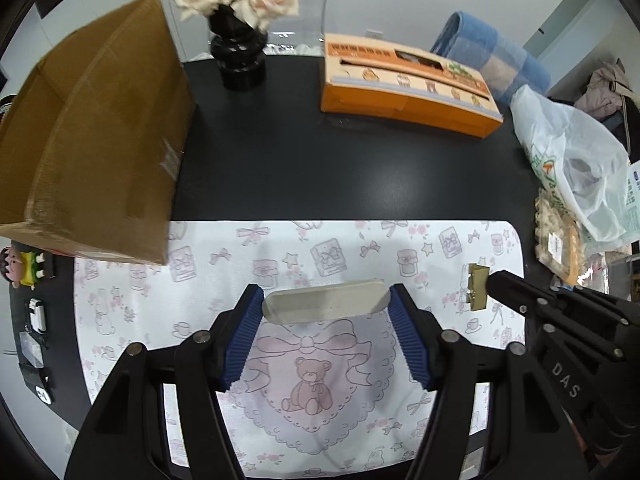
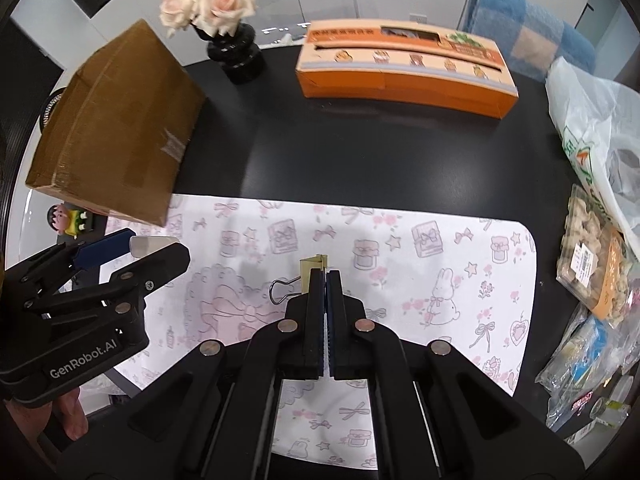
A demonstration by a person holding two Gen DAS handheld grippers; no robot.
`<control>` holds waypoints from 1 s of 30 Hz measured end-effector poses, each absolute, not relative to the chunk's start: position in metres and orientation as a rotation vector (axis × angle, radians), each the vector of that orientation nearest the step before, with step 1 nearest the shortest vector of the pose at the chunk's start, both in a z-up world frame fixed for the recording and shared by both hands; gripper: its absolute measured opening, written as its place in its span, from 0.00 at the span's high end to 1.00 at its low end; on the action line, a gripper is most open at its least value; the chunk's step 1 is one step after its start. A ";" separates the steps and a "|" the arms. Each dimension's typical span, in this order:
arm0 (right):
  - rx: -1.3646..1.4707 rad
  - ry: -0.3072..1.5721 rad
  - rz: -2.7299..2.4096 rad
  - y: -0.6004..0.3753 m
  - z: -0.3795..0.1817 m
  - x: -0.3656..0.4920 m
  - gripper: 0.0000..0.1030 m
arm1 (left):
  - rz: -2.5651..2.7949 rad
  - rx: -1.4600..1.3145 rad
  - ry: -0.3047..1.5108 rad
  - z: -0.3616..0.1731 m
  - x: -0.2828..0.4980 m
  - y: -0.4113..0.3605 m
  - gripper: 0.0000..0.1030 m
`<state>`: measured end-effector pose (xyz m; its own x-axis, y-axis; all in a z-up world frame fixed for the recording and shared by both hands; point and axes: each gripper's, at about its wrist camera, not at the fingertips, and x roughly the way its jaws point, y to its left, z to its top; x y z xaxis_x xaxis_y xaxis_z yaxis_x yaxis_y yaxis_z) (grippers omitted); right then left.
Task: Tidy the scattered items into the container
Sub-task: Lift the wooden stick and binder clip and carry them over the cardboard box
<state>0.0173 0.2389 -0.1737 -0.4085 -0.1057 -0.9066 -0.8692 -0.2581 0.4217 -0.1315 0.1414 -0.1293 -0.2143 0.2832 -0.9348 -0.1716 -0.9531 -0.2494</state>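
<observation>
— Well, where does the tidying stand?

— Midway, I'd judge. My left claw (image 1: 326,336) is clamped on a pale eraser (image 1: 326,307), held above the mat (image 1: 420,248). My right claw (image 2: 325,312) is pressed together on a gold binder clip (image 2: 314,270), its wire loop sticking out left. Both items are off the table (image 1: 320,168) but not yet in the box (image 1: 100,128), which sits tilted at far left, its opening hidden from me.

— Anything left lying loose?

— Small things beside the mat's left edge, including a cartoon figurine (image 1: 24,266); whether they belong to the job I cannot tell.

— Any writing?

— "DAS" on my right claw's body, "GenRobot.AI" on my left's. The orange carton (image 1: 404,88) carries print too small to read.
</observation>
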 end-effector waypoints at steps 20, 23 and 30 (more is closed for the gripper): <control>-1.166 1.317 1.854 0.254 -0.109 -0.045 0.99 | 2.392 -1.674 -0.264 -0.079 -0.140 0.054 0.39; -1.160 1.301 1.885 0.256 -0.100 -0.061 0.99 | 2.421 -1.668 -0.283 -0.074 -0.142 0.037 0.39; -1.145 1.256 1.962 0.264 -0.074 -0.104 0.99 | 2.484 -1.649 -0.317 -0.061 -0.146 -0.003 0.39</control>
